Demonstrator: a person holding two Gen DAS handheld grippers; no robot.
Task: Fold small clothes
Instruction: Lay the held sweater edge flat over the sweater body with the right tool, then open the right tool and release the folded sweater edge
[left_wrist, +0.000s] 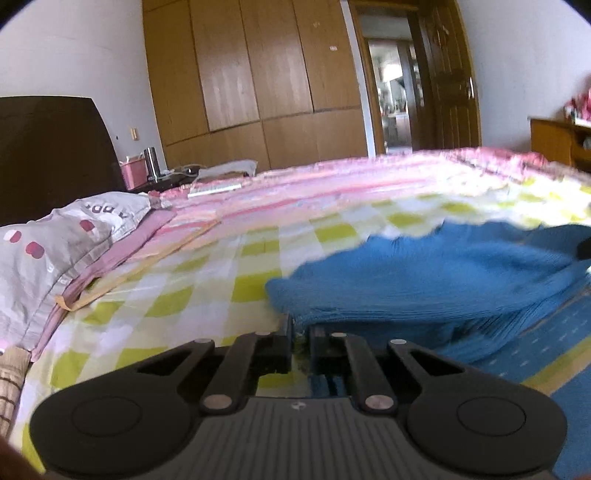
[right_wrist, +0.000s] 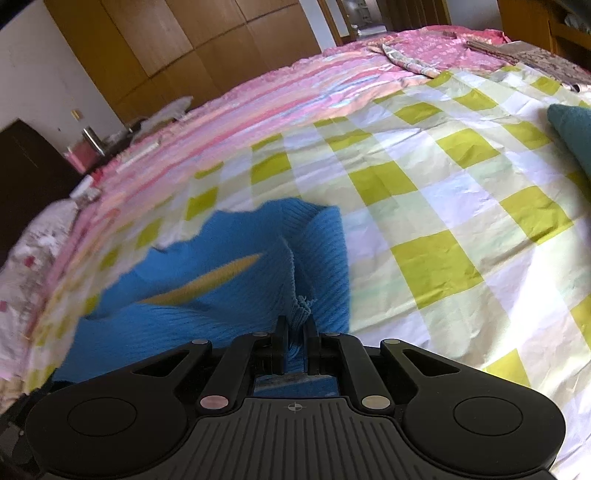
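blue knit garment (right_wrist: 229, 273) pinched at edges by left gripper (left_wrist: 301, 325) and right gripper (right_wrist: 295, 328), both clamped; fold in hand; even carry-over needed next.

Ahead and to the right of your right gripper (right_wrist: 295, 328), the checked sheet (right_wrist: 424, 206) lies bare and open for passage, until a teal cloth (right_wrist: 572, 129) at the far right edge. To its left, the blue knit garment (right_wrist: 221, 266) covers the sheet. From your left gripper (left_wrist: 299, 328), the sheet is free ahead and to the left, bounded by the grey pillow (left_wrist: 55, 251) and dark headboard (left_wrist: 48, 155); the garment fills the right.
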